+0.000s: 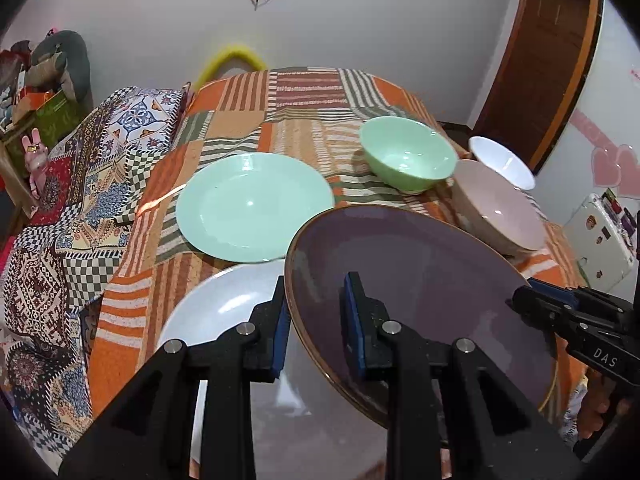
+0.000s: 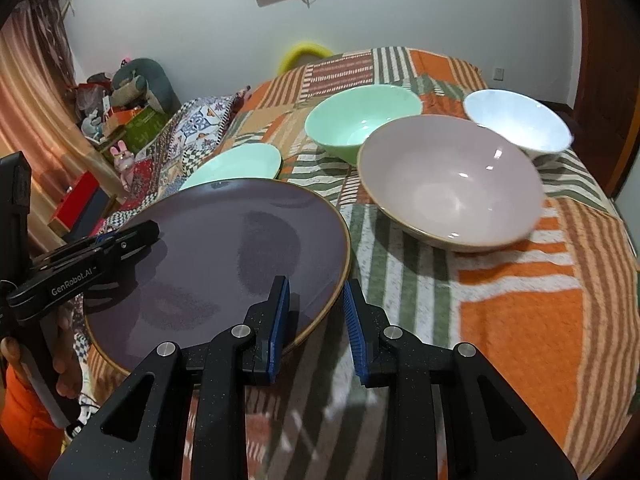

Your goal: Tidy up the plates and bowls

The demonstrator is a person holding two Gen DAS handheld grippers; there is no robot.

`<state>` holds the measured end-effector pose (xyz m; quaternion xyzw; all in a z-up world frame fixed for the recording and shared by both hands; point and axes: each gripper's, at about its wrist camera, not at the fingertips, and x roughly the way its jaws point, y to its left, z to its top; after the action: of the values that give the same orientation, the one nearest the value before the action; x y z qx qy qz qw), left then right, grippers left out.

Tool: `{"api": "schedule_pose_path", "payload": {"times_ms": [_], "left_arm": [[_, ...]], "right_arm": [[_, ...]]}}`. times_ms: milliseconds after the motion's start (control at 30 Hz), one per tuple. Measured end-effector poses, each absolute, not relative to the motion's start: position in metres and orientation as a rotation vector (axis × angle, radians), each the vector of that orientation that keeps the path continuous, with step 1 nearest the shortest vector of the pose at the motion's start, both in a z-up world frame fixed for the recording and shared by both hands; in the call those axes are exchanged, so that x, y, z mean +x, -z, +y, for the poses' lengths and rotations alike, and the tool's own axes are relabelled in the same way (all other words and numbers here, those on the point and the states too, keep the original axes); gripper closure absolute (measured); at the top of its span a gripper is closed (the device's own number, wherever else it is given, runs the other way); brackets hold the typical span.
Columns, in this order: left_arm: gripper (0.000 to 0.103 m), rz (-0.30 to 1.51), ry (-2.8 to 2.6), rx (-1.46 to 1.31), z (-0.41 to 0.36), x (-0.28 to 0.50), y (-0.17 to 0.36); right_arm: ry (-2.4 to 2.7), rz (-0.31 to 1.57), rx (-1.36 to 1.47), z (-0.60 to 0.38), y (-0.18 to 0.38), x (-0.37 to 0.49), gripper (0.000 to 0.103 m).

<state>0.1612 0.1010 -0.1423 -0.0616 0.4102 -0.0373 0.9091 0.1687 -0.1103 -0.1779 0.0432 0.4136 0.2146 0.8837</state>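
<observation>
A purple plate [image 1: 416, 292] is tilted above the table, its rims between the fingers of both grippers. My left gripper [image 1: 316, 320] straddles its left rim. My right gripper [image 2: 316, 320] straddles its right rim [image 2: 224, 256], and also shows in the left wrist view [image 1: 536, 300]. A white plate [image 1: 224, 304] lies under it. A green plate [image 1: 252, 204], a green bowl [image 1: 408, 156], a pink bowl [image 2: 452, 180] and a white bowl [image 2: 520, 124] sit on the table.
The table [image 2: 520, 320] has an orange, green and white patchwork cloth. A patterned quilt [image 1: 80, 200] lies to the left. A brown door [image 1: 548, 60] stands at the far right. Boxes and soft toys [image 1: 40, 92] sit far left.
</observation>
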Motion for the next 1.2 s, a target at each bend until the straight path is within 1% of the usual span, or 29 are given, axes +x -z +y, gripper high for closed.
{"api": "schedule_pose_path", "payload": {"times_ms": [300, 667, 1200], "left_arm": [[0.077, 0.843, 0.126, -0.1, 0.053, 0.133, 0.132], [0.077, 0.897, 0.213, -0.05, -0.006, 0.127, 0.153], [0.073, 1.003, 0.255, -0.062, -0.014, 0.132, 0.184]], "right_arm": [[-0.398, 0.829, 0.117, -0.146, 0.178, 0.144, 0.078], [-0.296, 0.866, 0.149, -0.188, 0.2, 0.127, 0.078], [-0.268, 0.908, 0.11, -0.199, 0.218, 0.119, 0.078]]}}
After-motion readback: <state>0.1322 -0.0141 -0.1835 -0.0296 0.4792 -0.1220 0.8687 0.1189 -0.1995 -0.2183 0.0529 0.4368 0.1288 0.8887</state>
